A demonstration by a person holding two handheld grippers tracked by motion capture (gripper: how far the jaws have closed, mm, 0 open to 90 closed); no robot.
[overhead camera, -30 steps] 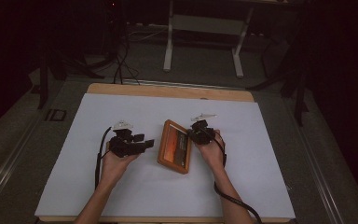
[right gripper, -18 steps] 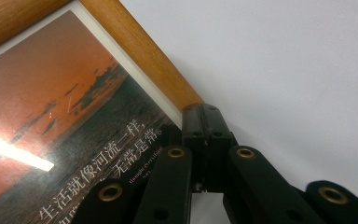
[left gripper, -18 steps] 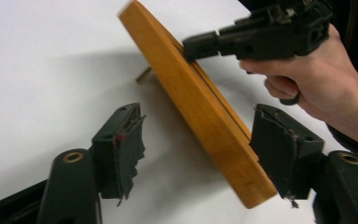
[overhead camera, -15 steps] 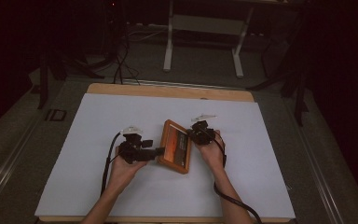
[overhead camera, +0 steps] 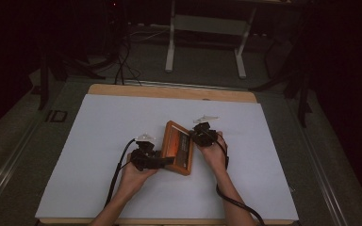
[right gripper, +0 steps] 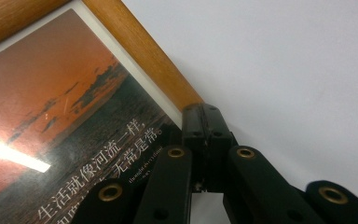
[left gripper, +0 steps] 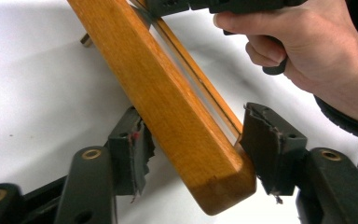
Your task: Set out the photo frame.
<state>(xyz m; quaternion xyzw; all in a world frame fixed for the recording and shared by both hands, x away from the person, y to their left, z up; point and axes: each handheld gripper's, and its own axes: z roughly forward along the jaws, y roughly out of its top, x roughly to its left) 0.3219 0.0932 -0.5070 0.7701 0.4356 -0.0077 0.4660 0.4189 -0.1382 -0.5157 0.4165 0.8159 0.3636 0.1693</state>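
A wooden picture frame [overhead camera: 179, 148] with a sunset print lies mid-table, tilted between my two grippers. My left gripper [overhead camera: 169, 161] is at its near left corner. In the left gripper view the jaws have just been closing, and both pads press the frame's [left gripper: 168, 93] thick wooden edge from either side of my left gripper [left gripper: 196, 140]. My right gripper [overhead camera: 194, 139] is at the frame's right side. Its jaws are shut together, and my right gripper [right gripper: 207, 114] has its tip against the wooden border [right gripper: 140, 60] beside the print [right gripper: 37, 116]. The right hand and its gripper [left gripper: 177, 5] show beyond the frame.
A white sheet [overhead camera: 99, 141] covers the table, with a wooden strip [overhead camera: 169, 92] along the far edge. A metal stand [overhead camera: 202, 42] and cables sit on the dark floor behind. Black cables trail from both grippers toward the near table edge.
The left hand has moved right and slightly nearer, bringing its gripper onto the frame's near left corner. The right hand and the frame have stayed put.
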